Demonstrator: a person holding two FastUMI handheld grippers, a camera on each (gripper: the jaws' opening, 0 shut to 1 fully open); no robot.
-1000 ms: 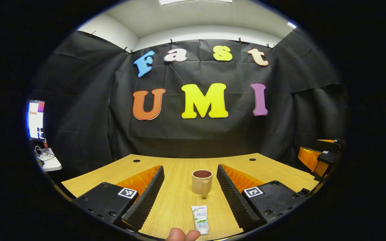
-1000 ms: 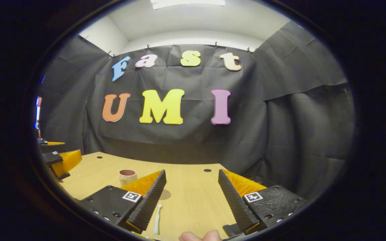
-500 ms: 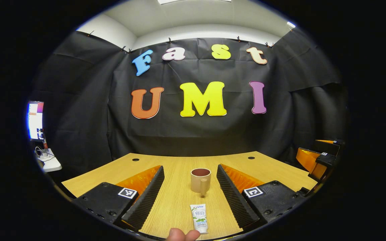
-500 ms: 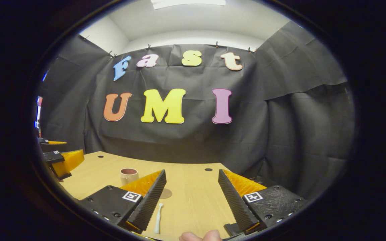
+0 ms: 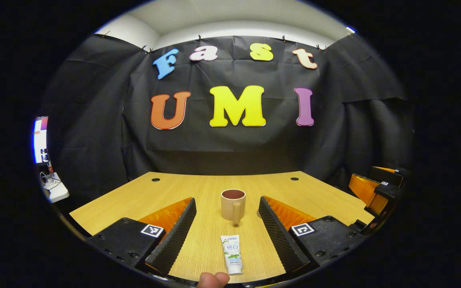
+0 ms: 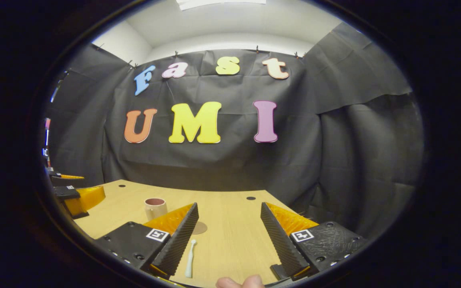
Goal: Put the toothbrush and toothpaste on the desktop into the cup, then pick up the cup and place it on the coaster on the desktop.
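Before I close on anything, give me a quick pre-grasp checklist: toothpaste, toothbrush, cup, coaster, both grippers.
1. Left gripper open: ok, jaws wide apart.
2. Toothpaste between the left fingers: ok, it lies flat on the desktop, untouched.
3. Cup upright and free to receive: ok, it stands beyond the toothpaste with nothing showing in its mouth.
4. Right gripper open: ok.
5. Toothbrush lined up for the right gripper: not ok, it lies close beside that gripper's left finger, not centred in the gap.
6. Coaster free: ok for the part that shows; the rest sits behind the finger.
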